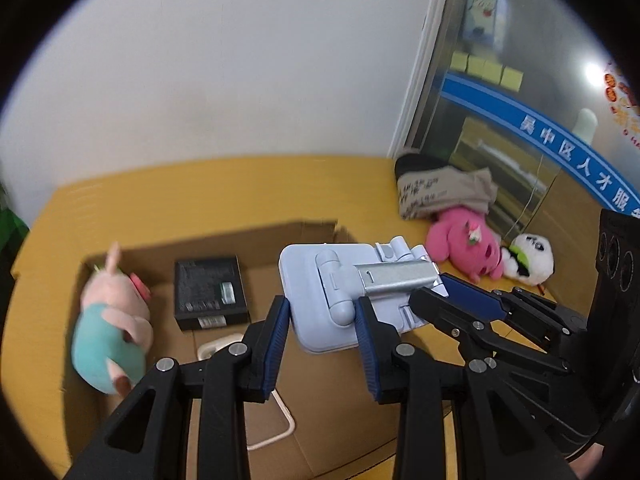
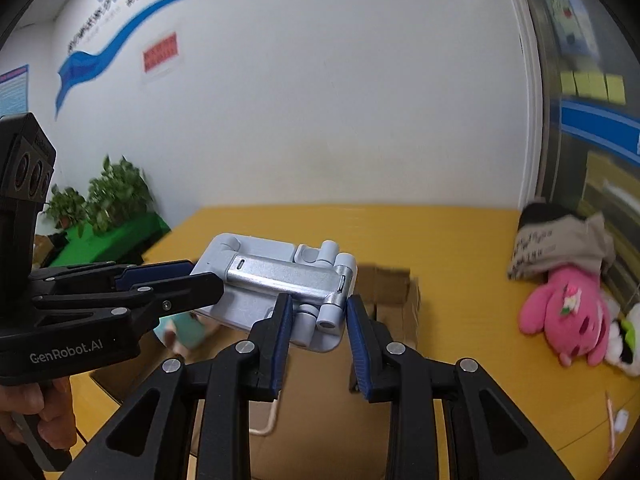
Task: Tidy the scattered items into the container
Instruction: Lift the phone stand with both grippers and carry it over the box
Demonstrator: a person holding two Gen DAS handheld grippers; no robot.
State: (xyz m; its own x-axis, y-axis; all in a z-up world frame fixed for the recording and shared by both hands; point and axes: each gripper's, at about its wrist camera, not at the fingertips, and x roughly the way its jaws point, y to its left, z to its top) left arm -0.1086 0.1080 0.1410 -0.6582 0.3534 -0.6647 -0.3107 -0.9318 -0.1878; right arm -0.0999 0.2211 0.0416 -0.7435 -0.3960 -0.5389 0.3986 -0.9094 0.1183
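Note:
A pale blue folding stand (image 1: 320,280) with a silver arm (image 1: 396,278) hangs above an open cardboard box (image 1: 264,236). My left gripper (image 1: 324,320) is shut on the stand's flat base, a blue pad on each side. My right gripper (image 1: 440,292) comes in from the right and clamps the stand's hinge end. In the right wrist view the stand (image 2: 256,308) sits between the right gripper's (image 2: 320,320) pads, and the left gripper (image 2: 200,280) holds its left edge. In the box lie a pig plush (image 1: 112,312), a black case (image 1: 210,292) and a white cord (image 1: 276,428).
On the yellow table (image 1: 240,184), right of the box, lie a pink plush (image 1: 464,248), a panda plush (image 1: 528,256) and a beige printed cloth (image 1: 440,192) against a glass wall. Potted plants (image 2: 112,196) stand at the far left. A hand (image 2: 36,412) grips the left tool's handle.

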